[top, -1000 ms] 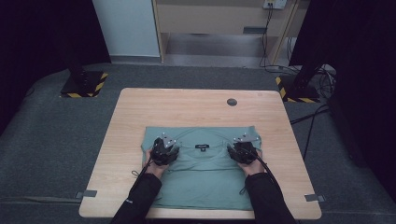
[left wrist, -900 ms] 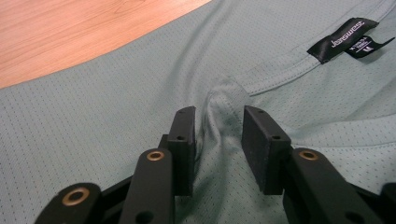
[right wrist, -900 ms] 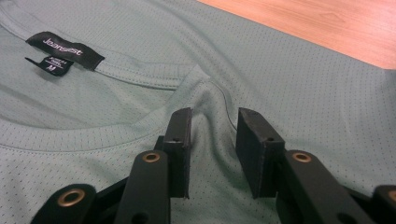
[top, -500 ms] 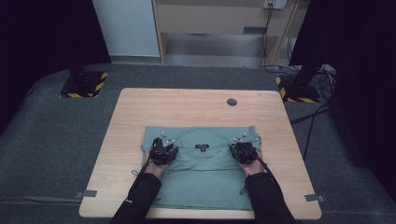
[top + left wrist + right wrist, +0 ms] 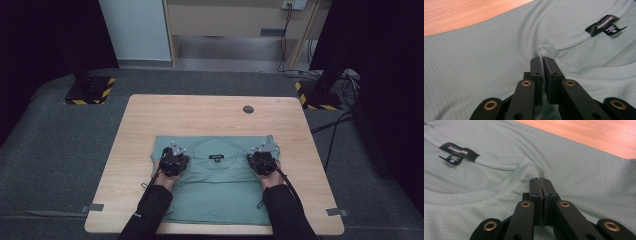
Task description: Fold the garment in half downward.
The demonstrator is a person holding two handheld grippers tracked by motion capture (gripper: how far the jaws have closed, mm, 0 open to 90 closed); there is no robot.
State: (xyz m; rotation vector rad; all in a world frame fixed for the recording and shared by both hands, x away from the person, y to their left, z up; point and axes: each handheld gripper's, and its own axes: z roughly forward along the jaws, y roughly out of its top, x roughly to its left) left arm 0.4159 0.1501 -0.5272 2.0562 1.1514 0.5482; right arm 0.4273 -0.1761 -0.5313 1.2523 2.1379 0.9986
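Grasp step: left gripper point(image 5: 541, 60) and right gripper point(image 5: 540, 180) just clenched on green T-shirt point(image 5: 220, 190) shoulders (beside collar). Next, probably: lift evenly together.

The black neck label point(image 5: 605, 25) inside the green shirt point(image 5: 486, 62) is carrying pale lettering, but it is showing too blurred to read.

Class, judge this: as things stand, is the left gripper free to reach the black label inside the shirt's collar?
Probably not yet: the left gripper is shut on the shirt beside the collar. The label itself lies uncovered nearby.
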